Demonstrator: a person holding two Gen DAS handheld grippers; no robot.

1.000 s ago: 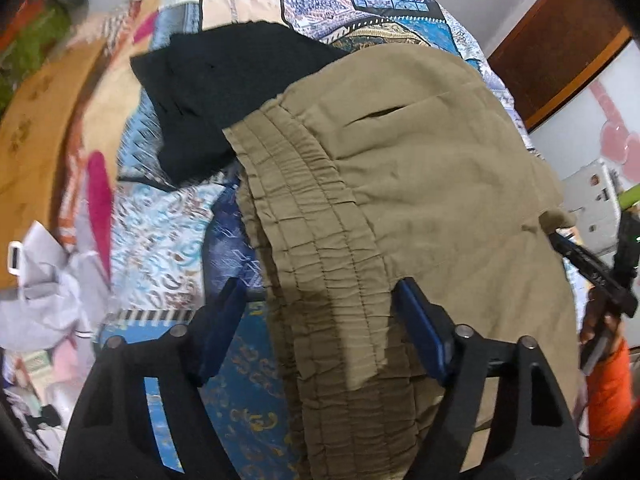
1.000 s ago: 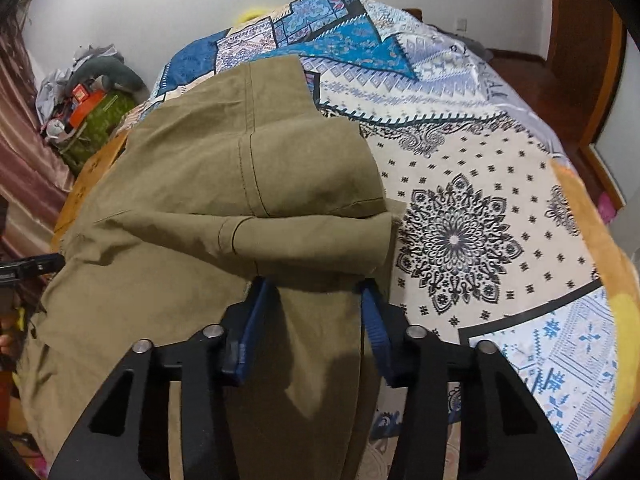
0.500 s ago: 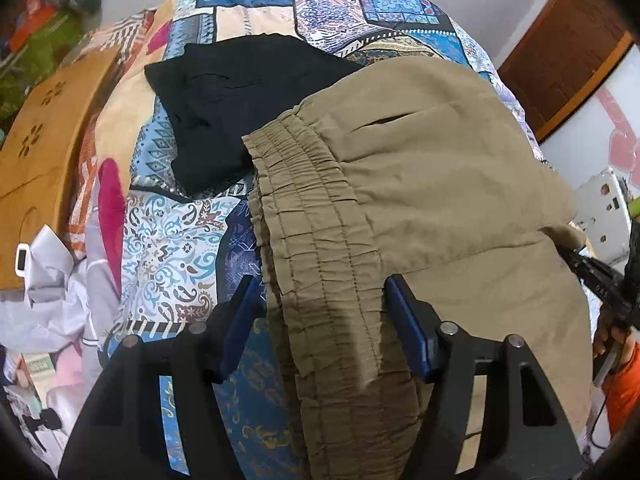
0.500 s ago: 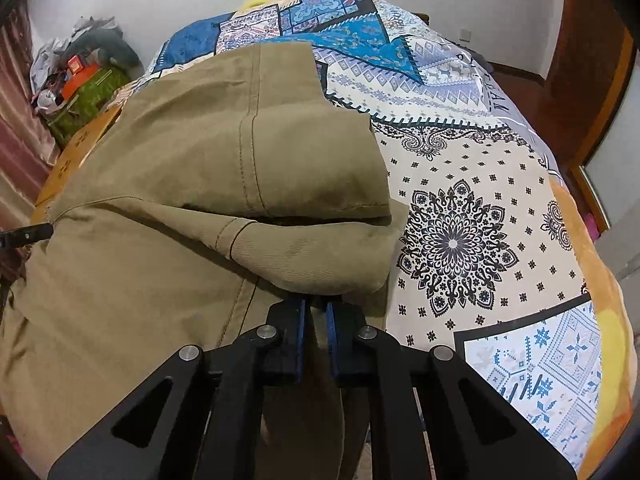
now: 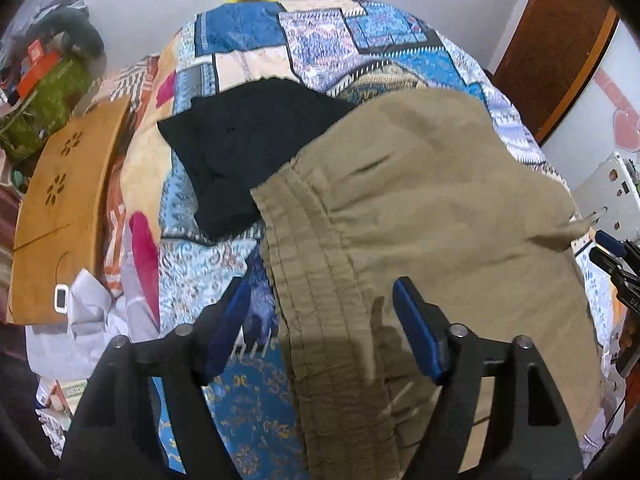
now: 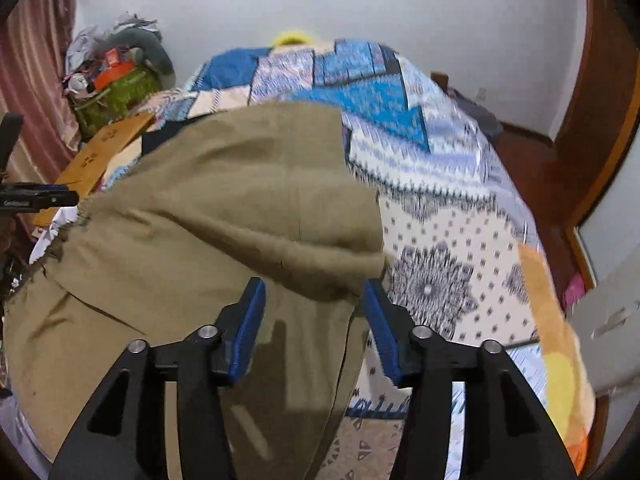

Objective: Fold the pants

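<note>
The khaki pants (image 5: 432, 216) lie folded over on the patterned bedspread (image 5: 320, 40). Their gathered elastic waistband (image 5: 316, 288) runs between the fingers of my left gripper (image 5: 320, 320), which is open and holds nothing. In the right wrist view the pants (image 6: 208, 216) show a rounded folded leg edge (image 6: 332, 276) just ahead of my right gripper (image 6: 314, 320), which is open and empty above the cloth. The right gripper also shows at the right edge of the left wrist view (image 5: 616, 256).
A folded black garment (image 5: 248, 148) lies on the bed beside the waistband. A wooden board (image 5: 60, 216) and clutter (image 5: 52, 80) stand left of the bed. A wooden door (image 6: 600, 128) and the floor lie to the right.
My right gripper shut on the folded leg edge half a second ago and has now opened and let go. Both grippers have pulled back slightly from the pants.
</note>
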